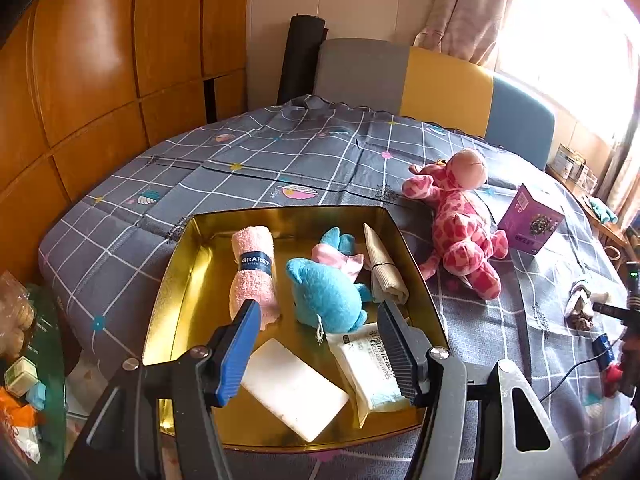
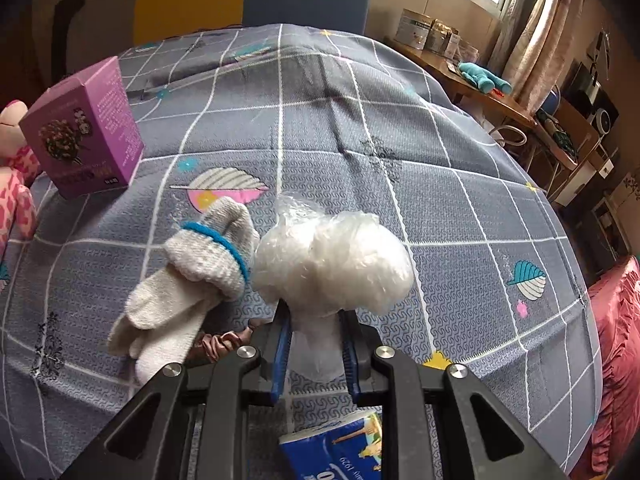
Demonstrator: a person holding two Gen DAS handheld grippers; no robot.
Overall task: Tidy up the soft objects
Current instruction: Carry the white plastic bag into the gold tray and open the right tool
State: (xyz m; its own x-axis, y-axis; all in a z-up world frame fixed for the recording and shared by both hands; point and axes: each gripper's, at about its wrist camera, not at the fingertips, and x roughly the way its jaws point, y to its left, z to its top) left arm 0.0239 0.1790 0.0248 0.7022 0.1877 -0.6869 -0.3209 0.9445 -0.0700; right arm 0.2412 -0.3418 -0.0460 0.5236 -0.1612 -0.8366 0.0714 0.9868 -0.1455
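A gold tin box (image 1: 176, 280) sits on the checked bedspread and holds a rolled pink towel (image 1: 252, 268), a blue plush toy (image 1: 324, 296), a folded beige cloth (image 1: 384, 272), a white sponge block (image 1: 292, 388) and a pack of cleaning wipes (image 1: 368, 364). My left gripper (image 1: 320, 316) hangs open above the box with nothing between its fingers. A pink spotted giraffe plush (image 1: 460, 228) lies to the right of the box. My right gripper (image 2: 316, 316) is shut on a white bag of clear-wrapped stuffing (image 2: 332, 264), lifted off the spread. White knitted gloves (image 2: 188, 284) lie left of it.
A purple carton (image 2: 84, 132) stands on the spread near the giraffe. A brown scrunchie (image 2: 224, 340) lies under the gloves. A blue tissue pack (image 2: 340, 448) lies below my right gripper. A grey, yellow and blue headboard (image 1: 440, 80) is behind; a cluttered desk (image 2: 492, 92) stands right.
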